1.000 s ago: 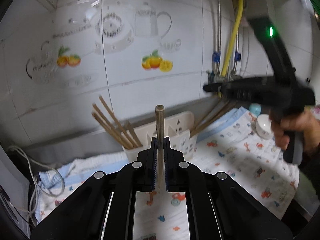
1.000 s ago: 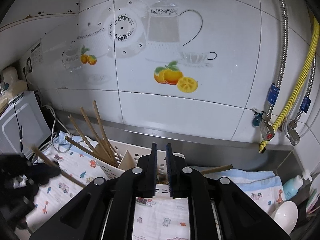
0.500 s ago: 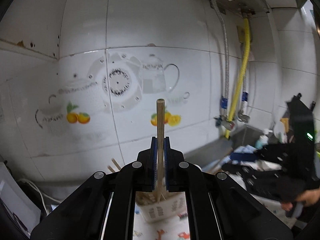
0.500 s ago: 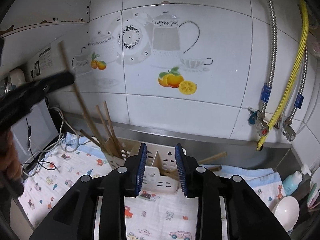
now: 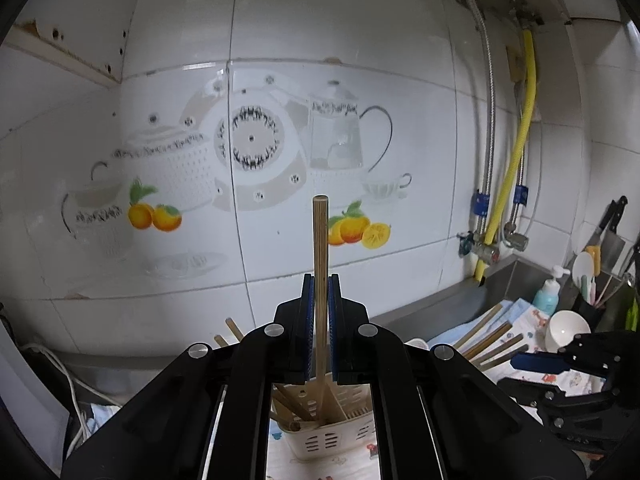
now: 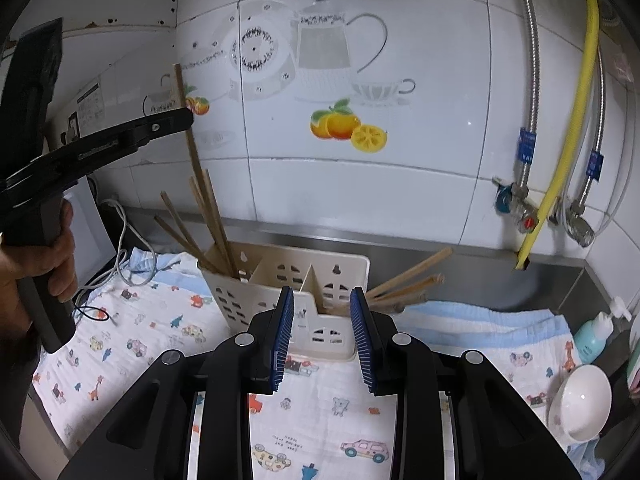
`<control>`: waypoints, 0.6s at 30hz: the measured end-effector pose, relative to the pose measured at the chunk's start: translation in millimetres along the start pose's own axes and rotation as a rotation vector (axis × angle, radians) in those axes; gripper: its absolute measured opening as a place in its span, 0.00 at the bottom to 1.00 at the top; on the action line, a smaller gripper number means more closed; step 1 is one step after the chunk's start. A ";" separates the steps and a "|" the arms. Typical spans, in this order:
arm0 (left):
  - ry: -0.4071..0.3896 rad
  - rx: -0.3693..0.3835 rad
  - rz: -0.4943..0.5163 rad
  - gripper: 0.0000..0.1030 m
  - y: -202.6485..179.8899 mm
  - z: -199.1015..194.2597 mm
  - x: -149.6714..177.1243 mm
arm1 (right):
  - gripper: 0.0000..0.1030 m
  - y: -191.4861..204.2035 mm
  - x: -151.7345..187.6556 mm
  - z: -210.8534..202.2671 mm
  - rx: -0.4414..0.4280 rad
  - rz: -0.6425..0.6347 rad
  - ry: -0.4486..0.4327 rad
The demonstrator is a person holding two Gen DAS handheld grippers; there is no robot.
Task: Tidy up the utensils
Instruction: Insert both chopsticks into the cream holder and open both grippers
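In the right wrist view, a person's hand (image 6: 44, 256) is seen at 9 o'clock, wrapped around the handle of the left gripper (image 6: 182, 114); a single wooden chopstick (image 6: 188, 136) is clenched between its fingers and held nearly upright, its lower end reaching down into the left compartment of the cream utensil holder (image 6: 288, 292), among the chopsticks (image 6: 200, 220) already leaning there toward 11 o'clock; white cables (image 6: 124, 240) are seen on the surface at 9 o'clock from the holder; the holder is stood on a patterned cloth (image 6: 328, 412) spread over the surface, against the tiled wall (image 6: 420, 100); the right gripper (image 6: 322, 334) is held just before the holder at 6 o'clock, its blue-padded fingers (image 6: 282, 336) spread apart and grasping nothing; further loose chopsticks (image 6: 408, 280) are laid at 3 o'clock of the holder, tips rising toward 2 o'clock; a yellow hose (image 6: 576, 92) is run down the wall at 2 o'clock; a teal bottle (image 6: 592, 338) and a white bowl (image 6: 580, 400) are seen at 4 o'clock.

In the left wrist view, the same chopstick (image 5: 320, 264) is seen gripped between the left gripper's (image 5: 320, 328) fingers, directly above the holder (image 5: 328, 436).
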State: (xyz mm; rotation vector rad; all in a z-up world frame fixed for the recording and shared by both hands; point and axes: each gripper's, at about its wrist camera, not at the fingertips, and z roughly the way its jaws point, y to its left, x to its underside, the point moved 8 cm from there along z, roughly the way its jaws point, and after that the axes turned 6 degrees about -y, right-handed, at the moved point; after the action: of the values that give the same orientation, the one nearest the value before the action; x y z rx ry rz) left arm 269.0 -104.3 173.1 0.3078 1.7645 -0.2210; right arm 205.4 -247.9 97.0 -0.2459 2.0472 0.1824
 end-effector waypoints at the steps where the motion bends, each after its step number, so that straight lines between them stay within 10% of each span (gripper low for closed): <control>1: 0.007 0.002 -0.004 0.05 0.7 2.3 2.8 | 0.28 0.9 2.9 0.8 0.000 -0.001 0.004; 18: 0.086 0.034 -0.022 0.09 4.1 13.5 35.1 | 0.29 13.8 53.3 1.9 -0.009 0.053 0.075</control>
State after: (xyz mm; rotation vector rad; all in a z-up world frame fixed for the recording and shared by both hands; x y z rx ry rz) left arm 275.9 -101.6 136.0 0.3269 1.8516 -0.2567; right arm 179.1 -239.2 49.4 -0.2072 2.1288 0.2186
